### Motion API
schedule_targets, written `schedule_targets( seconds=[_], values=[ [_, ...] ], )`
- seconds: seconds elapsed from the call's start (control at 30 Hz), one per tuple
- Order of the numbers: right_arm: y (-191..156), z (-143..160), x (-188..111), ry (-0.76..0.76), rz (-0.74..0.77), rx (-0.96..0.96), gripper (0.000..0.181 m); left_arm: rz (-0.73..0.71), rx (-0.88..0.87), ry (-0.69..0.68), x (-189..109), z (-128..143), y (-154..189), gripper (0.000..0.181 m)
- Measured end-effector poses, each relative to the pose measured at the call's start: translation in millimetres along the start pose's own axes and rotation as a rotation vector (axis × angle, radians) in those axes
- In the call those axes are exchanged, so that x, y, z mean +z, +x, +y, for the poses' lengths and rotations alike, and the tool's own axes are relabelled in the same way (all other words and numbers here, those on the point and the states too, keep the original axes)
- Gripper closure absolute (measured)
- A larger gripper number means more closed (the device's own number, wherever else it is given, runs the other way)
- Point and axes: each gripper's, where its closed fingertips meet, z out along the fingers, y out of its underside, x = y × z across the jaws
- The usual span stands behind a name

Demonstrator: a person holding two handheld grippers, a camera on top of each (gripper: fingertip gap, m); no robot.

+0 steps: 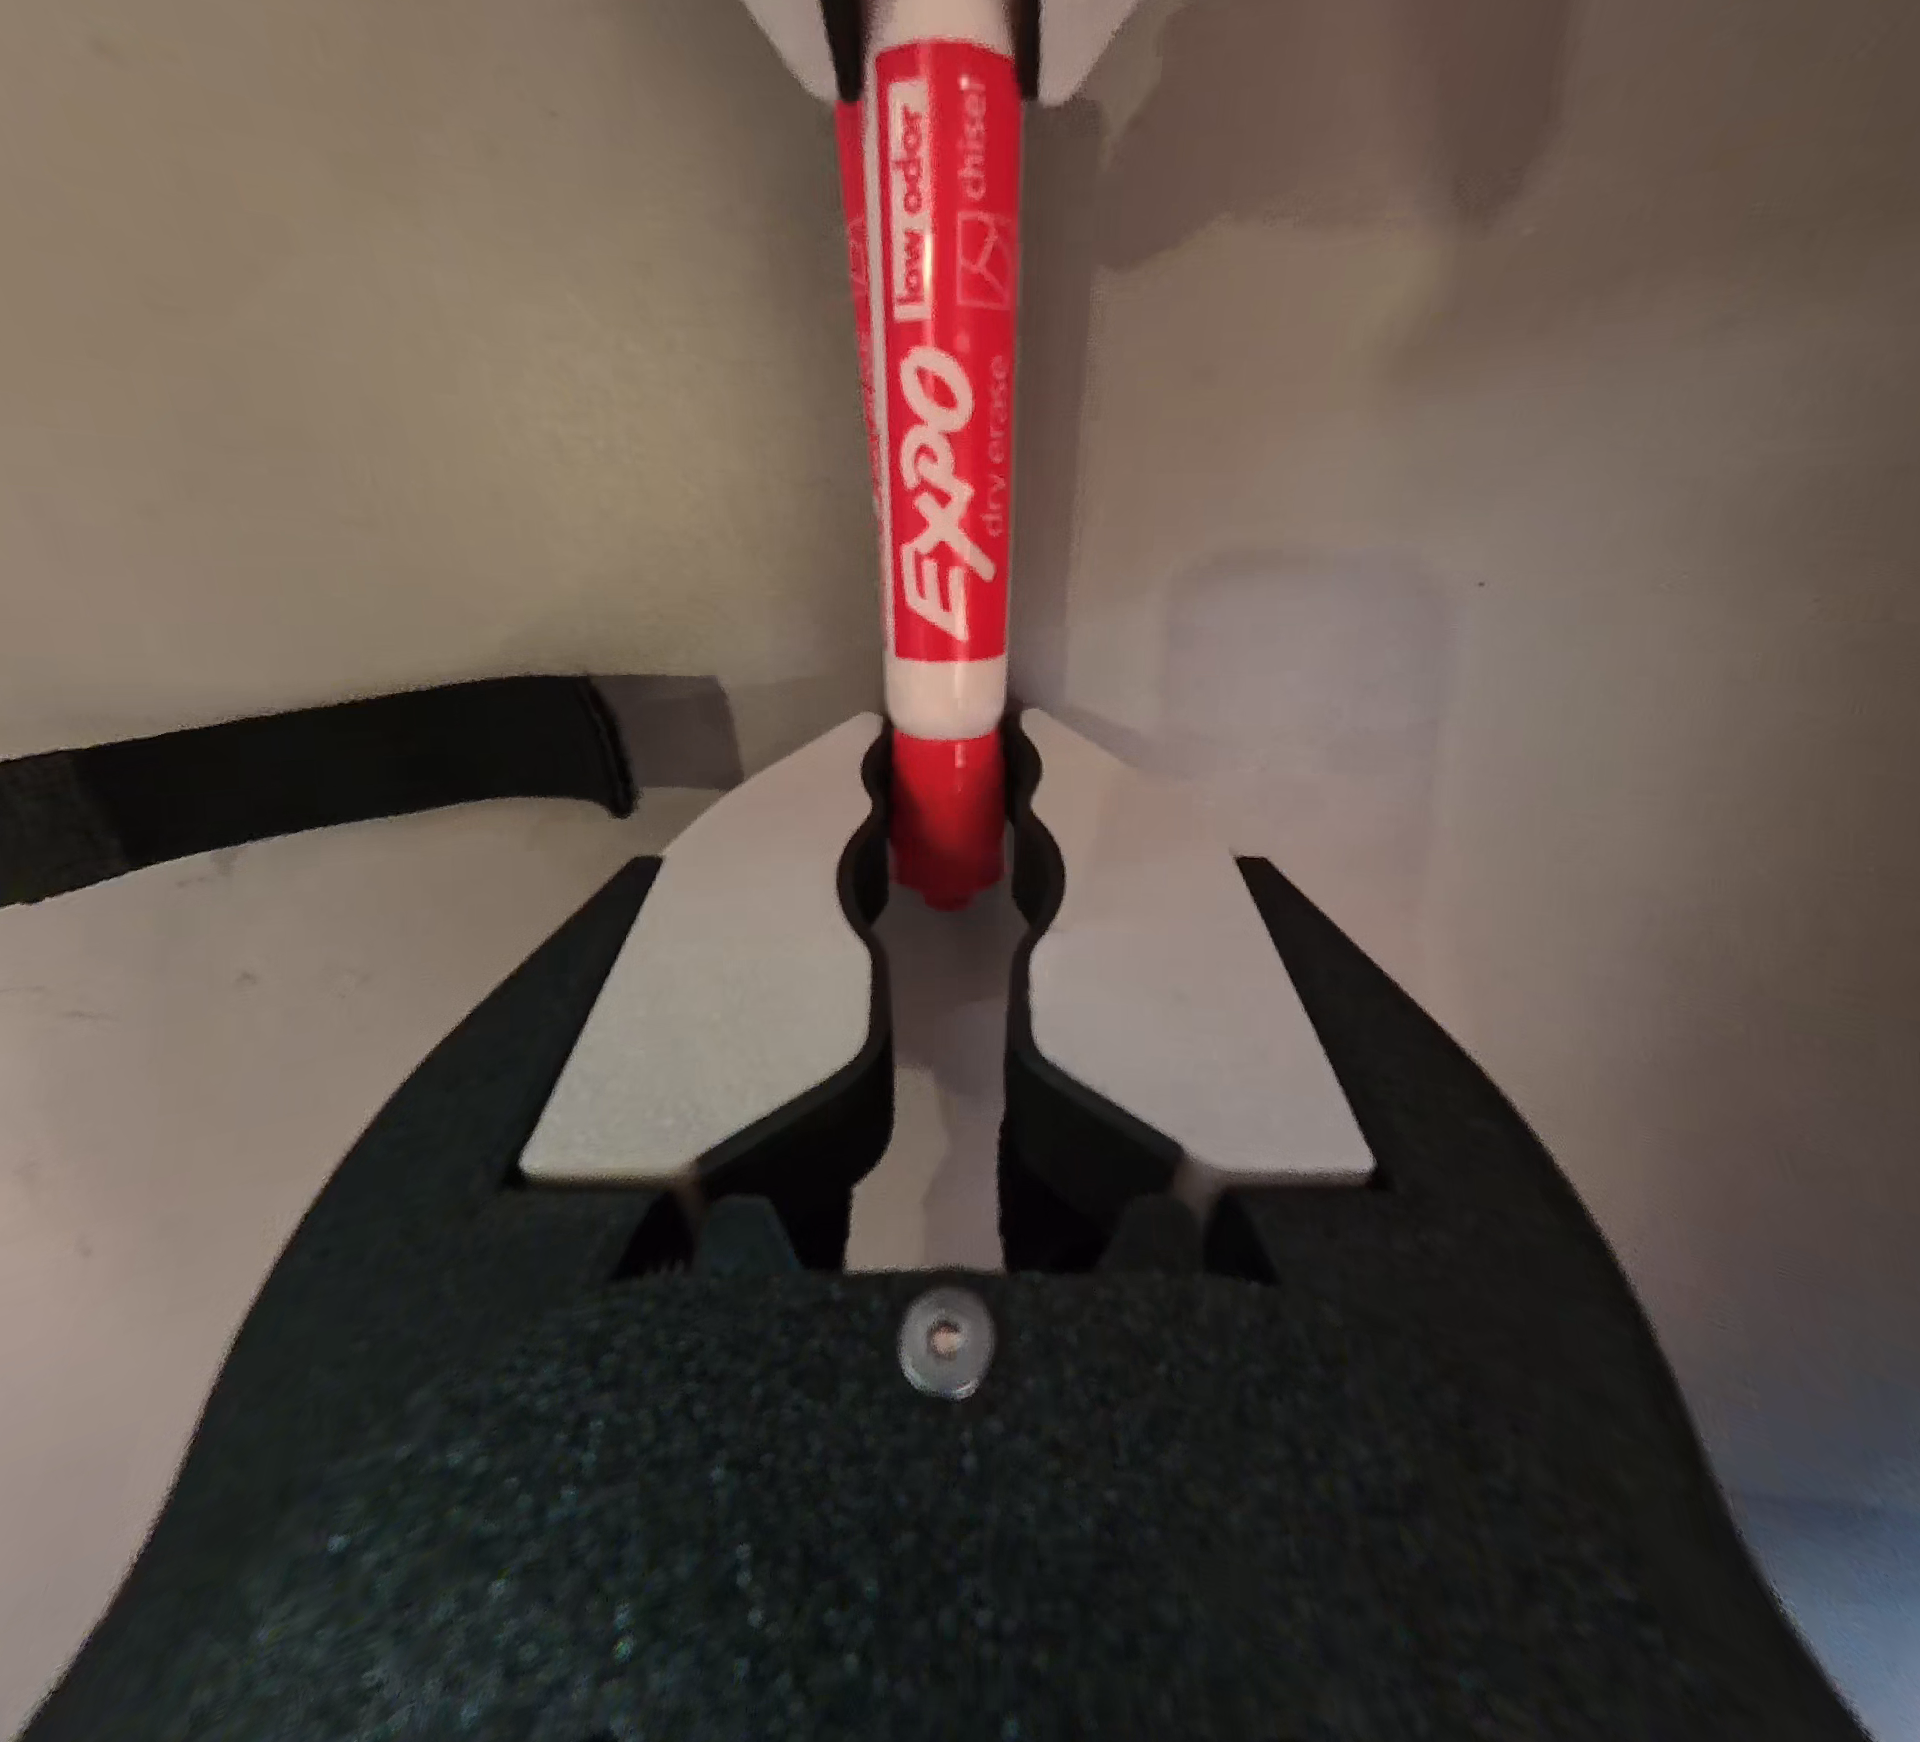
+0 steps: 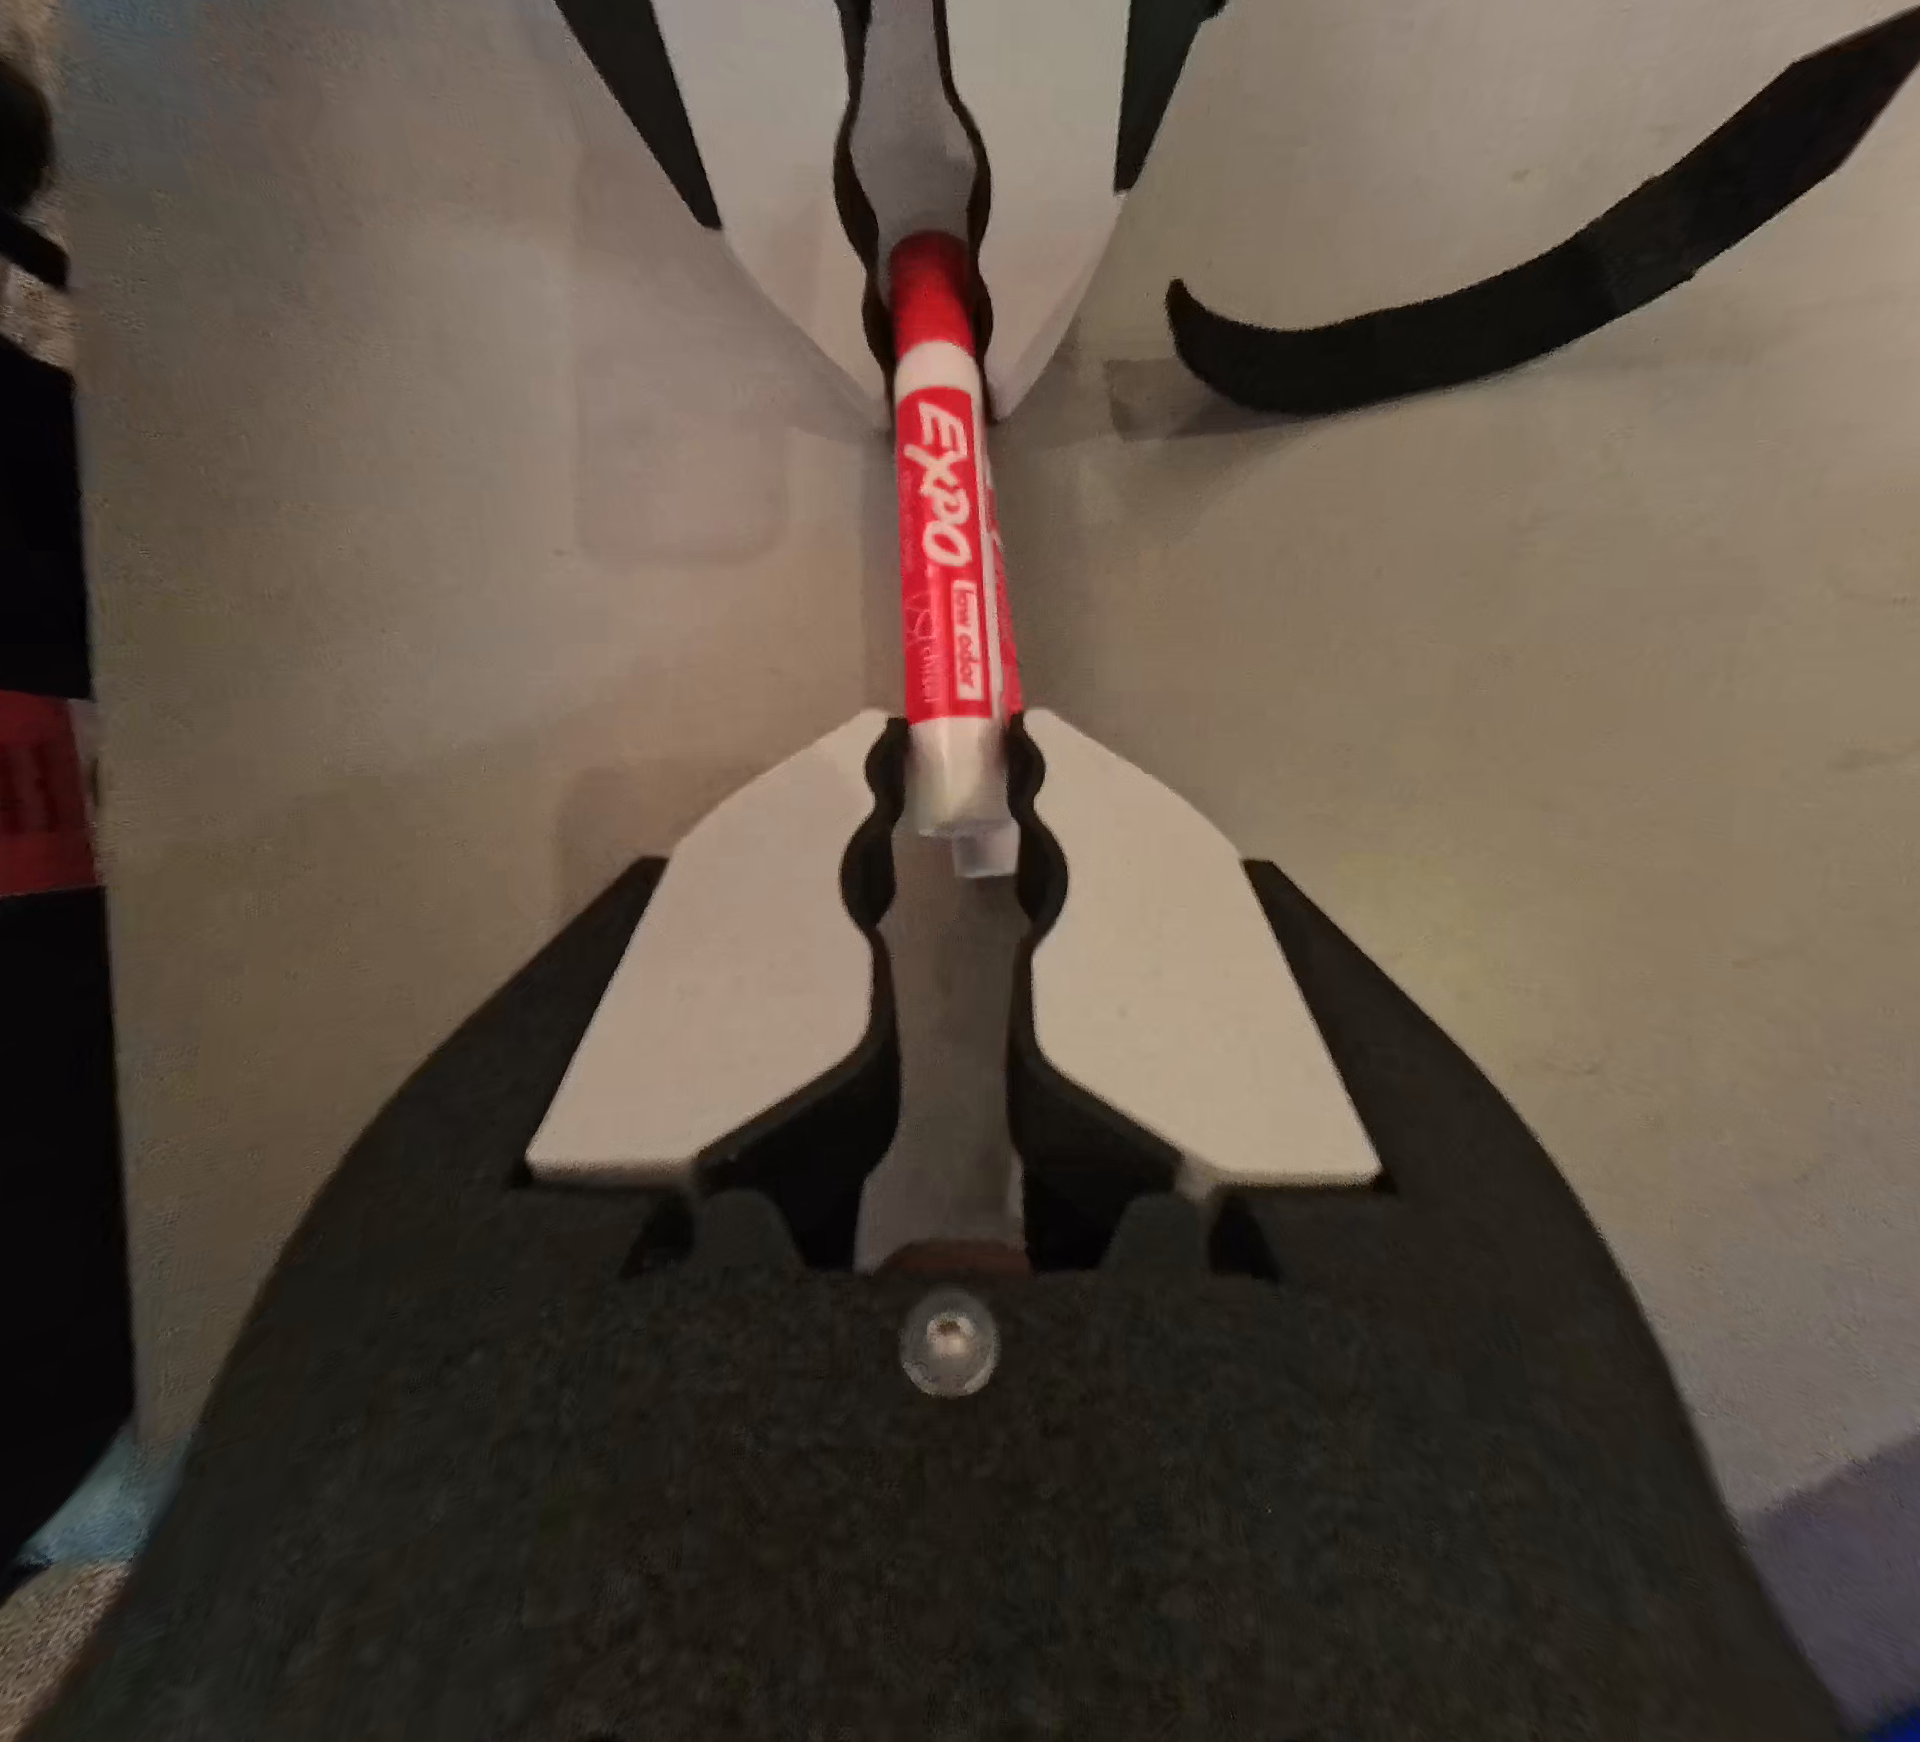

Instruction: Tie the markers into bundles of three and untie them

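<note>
A: Where is the red marker (image 1: 940,362)?
B: Up over the table (image 1: 364,342), between two grabbers. The left gripper (image 1: 948,819) pinches its red cap; the right gripper (image 2: 954,809) pinches the white end. A black strap (image 1: 312,773) lies nearby.

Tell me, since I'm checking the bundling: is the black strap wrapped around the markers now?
No: the black strap lies loose on the table, apart from the red markers held between both grippers.

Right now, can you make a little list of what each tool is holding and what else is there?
left tool: shut on the red cap end of the red marker
right tool: shut on the marker's white end
marker: bridges both tools, above the table
black strap: lies loose on the table, off to the side
</note>
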Motion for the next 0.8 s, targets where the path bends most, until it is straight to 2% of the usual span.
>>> schedule_targets(
  seconds=[0.03, 0.1, 0.17, 0.23, 0.3, 0.4, 0.53, 0.63, 0.8],
  values=[
    [4, 4, 2, -0.020, 0.021, -0.007, 0.162, -0.002, -0.002, -0.003, 0, 0, -1, 0.163],
    [7, 6, 2, -0.010, 0.048, -0.015, 0.148, -0.003, -0.005, -0.003, 0, 0, -1, 0.163],
    [8, 4, -3, -0.005, 0.069, -0.027, 0.146, -0.001, -0.009, -0.003, 0, 0, -1, 0.163],
    [11, 1, -10, -0.008, 0.106, -0.037, 0.133, 0.004, -0.010, -0.007, 0, 0, -1, 0.163],
    [11, -3, -14, -0.034, 0.143, -0.057, 0.123, 0.013, -0.020, -0.012, 0, 0, 0, 0.163],
    [5, -3, -7, -0.130, 0.141, -0.087, 0.118, 0.027, -0.034, -0.011, 0, -1, -1, 0.163],
    [4, 1, 11, -0.250, 0.124, -0.144, 0.133, 0.030, -0.045, -0.010, 0, -2, -1, 0.163],
    [7, -4, 17, -0.264, 0.143, -0.205, 0.148, 0.034, -0.055, -0.002, 0, -2, 0, 0.162],
    [12, -3, 14, -0.335, 0.184, -0.257, 0.150, 0.043, -0.078, 0.036, 0, -3, 0, 0.162]
  ],
)
